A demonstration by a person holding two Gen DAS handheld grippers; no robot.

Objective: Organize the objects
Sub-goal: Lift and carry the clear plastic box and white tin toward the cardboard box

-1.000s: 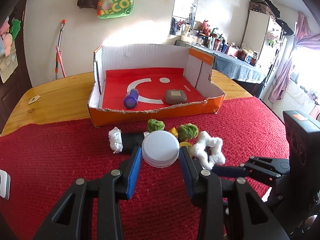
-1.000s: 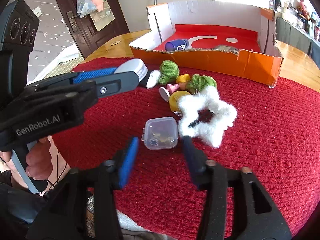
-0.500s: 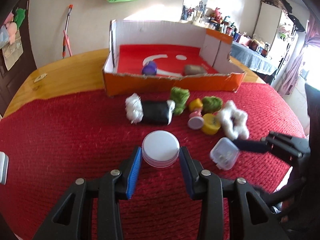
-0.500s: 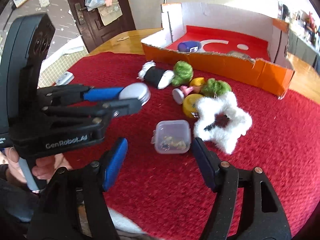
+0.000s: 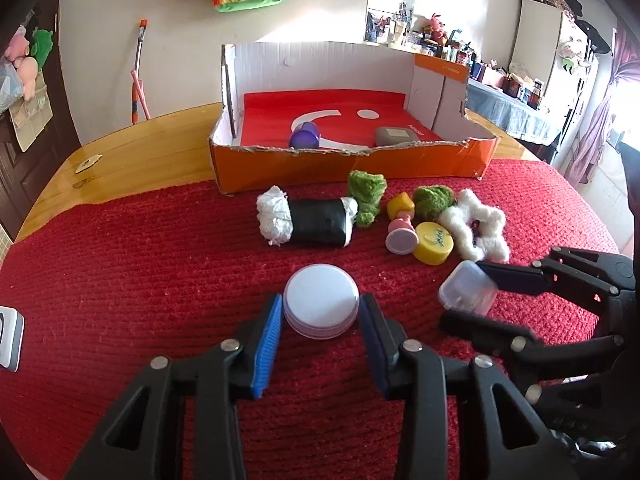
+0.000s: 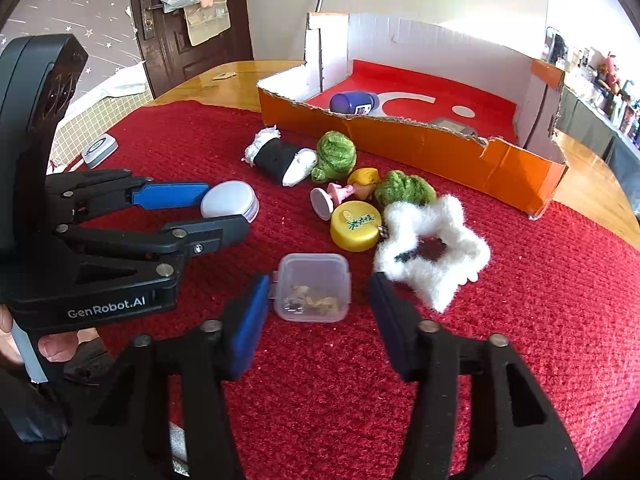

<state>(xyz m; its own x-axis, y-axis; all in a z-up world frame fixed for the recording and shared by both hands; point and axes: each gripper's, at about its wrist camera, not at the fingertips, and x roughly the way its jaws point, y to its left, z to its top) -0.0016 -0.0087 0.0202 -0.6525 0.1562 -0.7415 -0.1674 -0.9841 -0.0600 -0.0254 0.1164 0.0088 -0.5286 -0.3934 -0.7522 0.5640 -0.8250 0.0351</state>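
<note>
A white round jar (image 5: pixel 321 306) sits between the blue pads of my left gripper (image 5: pixel 321 300), which is shut on it, low over the red cloth (image 5: pixel 160 264). The right wrist view shows the same jar (image 6: pixel 230 201) in the left gripper (image 6: pixel 226 210). A small clear plastic box (image 6: pixel 312 288) with bits inside lies on the cloth between the jaws of my right gripper (image 6: pixel 320 280). Those jaws are closing, with a small gap still showing on each side of the box. The left wrist view shows the right gripper (image 5: pixel 464 296) flanking that clear box (image 5: pixel 468 292).
An orange cardboard box (image 5: pixel 352 164) at the back holds a purple bottle (image 5: pixel 305 139) and a grey case (image 5: pixel 394 136). In front of it lie a black roll with white ends (image 5: pixel 316 222), green plush pieces (image 5: pixel 366 196), a yellow cap (image 5: pixel 434 242), a white fluffy star (image 5: pixel 480 224). A white device (image 5: pixel 10 338) lies at the left edge.
My left gripper has drawn back and down from the pile with the white jar. The right gripper's jaws first widened, then narrowed around the clear box.
</note>
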